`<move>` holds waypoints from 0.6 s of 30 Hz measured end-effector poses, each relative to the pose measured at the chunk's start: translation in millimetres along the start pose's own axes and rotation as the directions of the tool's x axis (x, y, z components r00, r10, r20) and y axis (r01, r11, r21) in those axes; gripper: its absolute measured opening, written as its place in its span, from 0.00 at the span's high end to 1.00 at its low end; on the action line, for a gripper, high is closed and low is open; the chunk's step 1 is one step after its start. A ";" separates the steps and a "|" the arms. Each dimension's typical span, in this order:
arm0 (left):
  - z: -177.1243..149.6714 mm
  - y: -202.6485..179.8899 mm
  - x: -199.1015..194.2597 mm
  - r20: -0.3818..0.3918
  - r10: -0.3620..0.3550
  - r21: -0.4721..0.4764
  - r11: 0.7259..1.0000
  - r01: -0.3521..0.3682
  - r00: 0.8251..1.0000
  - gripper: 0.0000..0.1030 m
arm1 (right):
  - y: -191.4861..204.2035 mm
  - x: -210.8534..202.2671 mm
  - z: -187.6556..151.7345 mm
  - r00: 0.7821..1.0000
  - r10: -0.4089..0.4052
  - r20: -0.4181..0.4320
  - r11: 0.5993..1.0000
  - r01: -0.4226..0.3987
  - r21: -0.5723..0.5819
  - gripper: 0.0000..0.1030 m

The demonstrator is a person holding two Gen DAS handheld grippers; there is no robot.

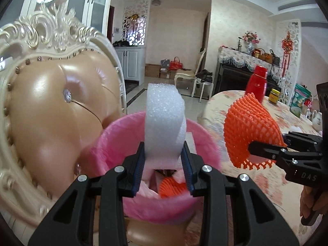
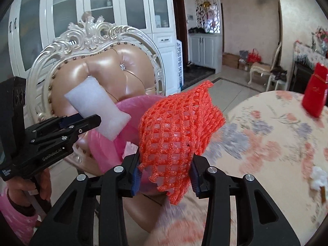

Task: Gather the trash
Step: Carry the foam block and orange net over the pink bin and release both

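White foam, pebbled and folded into a thick loop, is pinched between the blue ribbed pads of the left gripper [image 1: 164,157], which holds this foam strip [image 1: 165,119] directly above the pink-lined bin [image 1: 114,135]. From the right wrist view the same foam strip [image 2: 98,110] looks like a flat, soft-edged slab sticking up and out from the left gripper [image 2: 88,121], whose black body carries the lettering "GenRobot.AI".

Inside the bin, under the left gripper, lie an orange ribbed piece [image 1: 170,188] and crumpled pale pink wrapping. The bin's liner is thin, glossy pink plastic folded over the rim, and the bin sits on the seat of a chair [image 1: 55,106] with tan, button-tufted leather and a carved cream frame.

The right gripper [image 2: 166,176] pinches an orange foam net [image 2: 178,127], an open diamond mesh sleeve that bulges upward from between its pads. In the left wrist view this orange foam net [image 1: 250,127] hangs beside the bin, over the edge of the table [image 1: 235,164], and the right gripper [image 1: 264,151] shows the letters "DAS" on its side.

The table wears a smooth floral cloth in peach, pink and grey. A red bottle [image 1: 257,84] and a yellow-lidded jar [image 1: 274,95] stand near its far edge.
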State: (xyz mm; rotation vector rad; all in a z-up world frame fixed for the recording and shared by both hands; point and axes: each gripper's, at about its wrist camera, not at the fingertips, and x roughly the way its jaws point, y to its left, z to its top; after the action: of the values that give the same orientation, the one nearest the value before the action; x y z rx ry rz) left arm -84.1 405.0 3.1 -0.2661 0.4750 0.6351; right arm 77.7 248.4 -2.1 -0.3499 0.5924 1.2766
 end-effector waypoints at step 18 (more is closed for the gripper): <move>13.4 53.7 78.1 -0.073 0.038 -0.068 0.997 -0.043 0.997 0.49 | 32.8 78.7 18.5 0.996 -0.006 -0.093 0.995 -0.004 -0.102 0.33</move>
State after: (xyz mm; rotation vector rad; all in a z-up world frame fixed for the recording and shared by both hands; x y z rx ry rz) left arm -58.1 491.1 -29.6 -0.3464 0.5295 0.6842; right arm 63.8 329.5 -31.3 -0.4968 0.6068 1.2979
